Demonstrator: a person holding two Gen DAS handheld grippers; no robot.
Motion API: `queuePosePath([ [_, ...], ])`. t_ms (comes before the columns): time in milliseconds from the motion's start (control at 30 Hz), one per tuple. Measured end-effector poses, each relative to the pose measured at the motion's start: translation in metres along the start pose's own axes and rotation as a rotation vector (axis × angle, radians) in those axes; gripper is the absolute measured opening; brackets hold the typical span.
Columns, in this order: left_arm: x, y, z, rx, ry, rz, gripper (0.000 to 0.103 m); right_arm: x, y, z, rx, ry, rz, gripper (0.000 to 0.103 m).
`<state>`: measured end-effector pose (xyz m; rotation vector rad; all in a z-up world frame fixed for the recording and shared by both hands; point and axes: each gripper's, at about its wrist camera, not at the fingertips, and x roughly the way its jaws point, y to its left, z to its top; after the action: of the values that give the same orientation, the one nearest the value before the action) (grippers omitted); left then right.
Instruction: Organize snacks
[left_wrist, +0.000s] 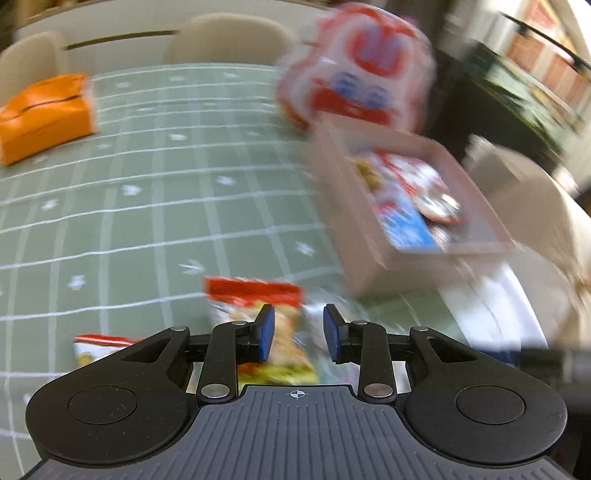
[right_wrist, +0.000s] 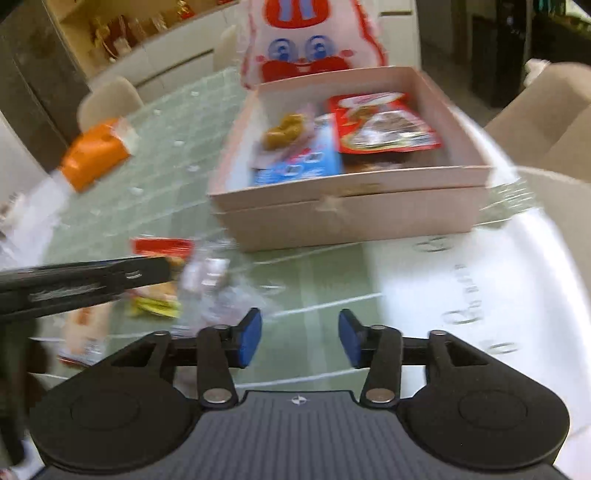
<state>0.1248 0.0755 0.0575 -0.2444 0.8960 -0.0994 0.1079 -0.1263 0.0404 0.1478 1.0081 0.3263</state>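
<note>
Left wrist view: left claw (left_wrist: 298, 330) gapes, empty, over a red-topped snack packet (left_wrist: 258, 314) on the table (left_wrist: 147, 206). Lower squarely, pinch mid-packet, carry to the box (left_wrist: 373, 266) at 2 o'clock. Right claw (right_wrist: 300, 334) open, empty.

Bright even light, heavy motion blur, fisheye-warped edges

— How many boxes on the bench (right_wrist: 332, 280)?
— One pink box (right_wrist: 351, 218), with three snack packets in it: a red one (right_wrist: 384, 125), a blue one (right_wrist: 299, 162), and a brownish one (right_wrist: 284, 127).
— And loose snacks?
— About three packets (left_wrist: 258, 306) in front of it — blur makes the count unsure. Plus one orange pack (left_wrist: 44, 114) and one big rabbit-face bag (right_wrist: 306, 40).
</note>
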Motion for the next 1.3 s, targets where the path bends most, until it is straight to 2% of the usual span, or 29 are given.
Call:
queuePosePath([
  [100, -0.001, 0.011, 0.006, -0.061, -0.003, 0.039, 0.034, 0.011, 0.018, 0.0, -0.044, 0.012, 0.01, 0.056],
  [133, 0.001, 0.012, 0.007, -0.066, 0.009, 0.039, 0.034, 0.02, 0.028, 0.0, -0.071, 0.03, 0.016, 0.06],
  [200, 0.003, 0.008, 0.006, -0.06, 0.029, 0.02, 0.034, 0.029, 0.046, -0.003, -0.139, 0.034, 0.029, 0.063],
  [267, 0.007, -0.002, 0.003, -0.034, 0.043, -0.002, 0.034, 0.025, 0.045, -0.005, -0.169, 0.034, 0.023, 0.056],
  [300, 0.009, -0.008, 0.002, -0.021, 0.048, -0.009, 0.034, 0.025, 0.045, -0.005, -0.169, 0.034, 0.023, 0.049],
  [333, 0.013, -0.015, 0.001, -0.008, 0.054, -0.007, 0.034, 0.021, 0.04, -0.007, -0.174, 0.032, 0.028, 0.044],
  [500, 0.03, -0.036, -0.001, 0.028, 0.089, 0.015, 0.034, 0.002, -0.008, -0.013, -0.156, 0.005, -0.056, 0.043],
  [567, 0.035, -0.043, -0.004, 0.068, 0.092, 0.041, 0.036, -0.001, -0.014, -0.013, -0.158, -0.008, -0.078, 0.043],
  [667, 0.036, -0.053, -0.008, 0.127, 0.082, 0.06, 0.042, -0.007, -0.034, -0.013, -0.165, -0.042, -0.106, 0.043],
  [767, 0.035, -0.062, -0.014, 0.179, 0.086, 0.076, 0.043, -0.015, -0.066, -0.016, -0.068, -0.028, 0.007, 0.051],
  [833, 0.031, -0.067, -0.02, 0.215, 0.084, 0.083, 0.044, -0.018, -0.072, -0.019, -0.056, -0.041, 0.013, 0.061],
  [967, 0.015, -0.072, -0.041, 0.251, 0.09, 0.055, 0.044, -0.032, -0.087, -0.044, -0.064, -0.112, 0.024, 0.067],
  [1100, -0.007, -0.073, -0.071, 0.244, 0.089, 0.05, 0.044, -0.032, -0.078, -0.055, -0.123, -0.137, -0.016, 0.077],
  [1200, -0.022, -0.07, -0.091, 0.193, 0.084, 0.025, 0.044, -0.028, -0.066, -0.062, -0.199, -0.133, -0.07, 0.085],
  [1300, -0.028, -0.07, -0.104, 0.153, 0.073, 0.018, 0.044, -0.024, -0.059, -0.06, -0.214, -0.116, -0.1, 0.093],
])
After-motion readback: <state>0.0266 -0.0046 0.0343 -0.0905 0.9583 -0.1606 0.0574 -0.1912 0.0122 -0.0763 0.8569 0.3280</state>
